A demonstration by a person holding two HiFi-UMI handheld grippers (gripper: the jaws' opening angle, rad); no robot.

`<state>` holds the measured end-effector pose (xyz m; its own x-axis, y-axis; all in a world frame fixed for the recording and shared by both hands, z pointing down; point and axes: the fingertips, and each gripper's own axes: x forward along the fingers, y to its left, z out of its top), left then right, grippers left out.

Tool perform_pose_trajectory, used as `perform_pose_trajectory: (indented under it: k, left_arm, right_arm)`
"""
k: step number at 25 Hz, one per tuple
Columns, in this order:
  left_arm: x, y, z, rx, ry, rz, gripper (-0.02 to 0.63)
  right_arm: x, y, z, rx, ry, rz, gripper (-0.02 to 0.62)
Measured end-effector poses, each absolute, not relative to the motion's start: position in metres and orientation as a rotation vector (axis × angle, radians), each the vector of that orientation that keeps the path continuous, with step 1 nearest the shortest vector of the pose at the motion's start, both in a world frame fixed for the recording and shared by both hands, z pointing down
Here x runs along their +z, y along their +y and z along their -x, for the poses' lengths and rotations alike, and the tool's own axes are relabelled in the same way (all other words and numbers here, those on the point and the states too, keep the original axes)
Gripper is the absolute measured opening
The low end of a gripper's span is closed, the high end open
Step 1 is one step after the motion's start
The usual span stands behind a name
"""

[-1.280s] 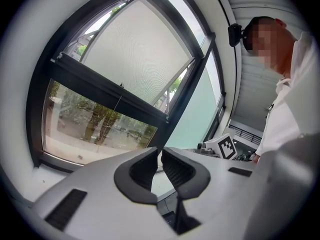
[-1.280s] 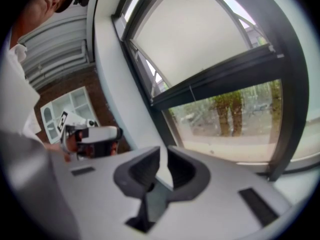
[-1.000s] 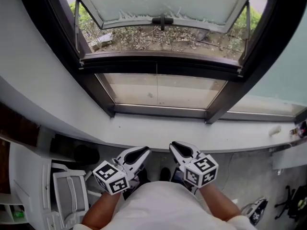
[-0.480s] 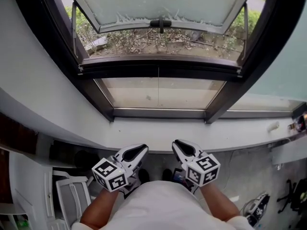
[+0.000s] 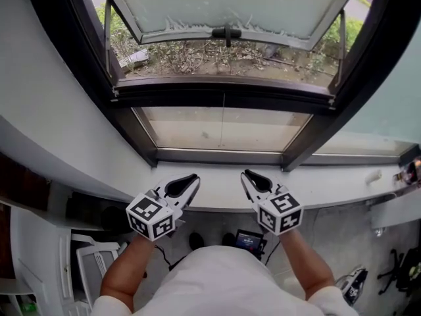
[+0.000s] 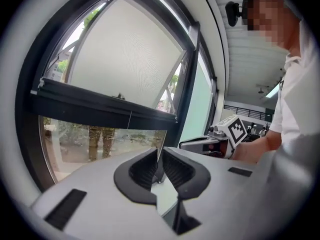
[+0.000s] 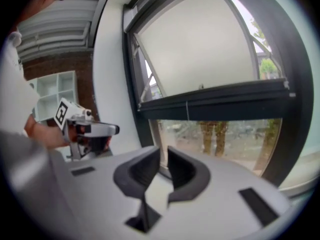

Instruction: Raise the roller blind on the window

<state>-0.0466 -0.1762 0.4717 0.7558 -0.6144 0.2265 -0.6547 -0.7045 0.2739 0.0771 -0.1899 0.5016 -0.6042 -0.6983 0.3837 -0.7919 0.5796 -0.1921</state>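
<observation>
1. Hovering side by side above the white window sill [image 5: 217,184], the left gripper [image 5: 195,178] and the right gripper [image 5: 245,174] both point at the window, level with each other and a little apart.
2. The left gripper's fingers are clenched tip to tip on nothing, and its own view shows only glass beyond them. The right gripper's fingers sit all but together, just a slit between them, and they are empty too.
3. And the roller blind? Its fabric can't be told for sure from the pale frosted sash [image 5: 223,2], which is propped outward with its handle [image 5: 227,30] at the lower edge.
4. What does show is a thin cord [image 5: 222,120]. It hangs at mid-window from the dark transom [image 5: 276,92] down over the lower pane [image 5: 184,127], well beyond both grippers.
5. That cord falls almost on the line between the two grippers. That looks like the reason they are squared up to the centre, since either one could go for it.
6. By the look of it, raising hasn't begun. The fingers would have to part before nipping that cord, and a thin, slack line like that is easy to miss.
</observation>
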Motion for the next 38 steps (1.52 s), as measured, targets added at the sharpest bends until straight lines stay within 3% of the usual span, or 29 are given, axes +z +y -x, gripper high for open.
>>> perform_pose_trajectory:
  k: [12,24,29,34,38]
  left_arm:
    - [0.469,-0.277,0.057,0.568,-1.108,-2.792,0.051]
    - [0.444,-0.348,0.049,0.775,-1.189,-2.873,0.051]
    - [0.450,-0.374,0.055,1.025,-1.240,-2.893,0.055]
    - [0.451,-0.400,0.063,1.436,-1.360,-2.910,0.132]
    - [0.454,-0.411,0.061,1.659,-1.325,-2.924,0.149]
  right_arm:
    - [0.470,-0.298,-0.092,0.118,-2.354,-1.267,0.038]
    - [0.450,-0.364,-0.095,-0.132,-2.164,-1.240,0.054]
    - [0.444,-0.391,-0.093,-0.330,-2.016,-1.158,0.096]
    - [0.450,-0.411,-0.096,-0.521,-1.803,-1.026,0.128]
    - [0.463,-0.418,-0.096,-0.630,-1.664,-0.935,0.133]
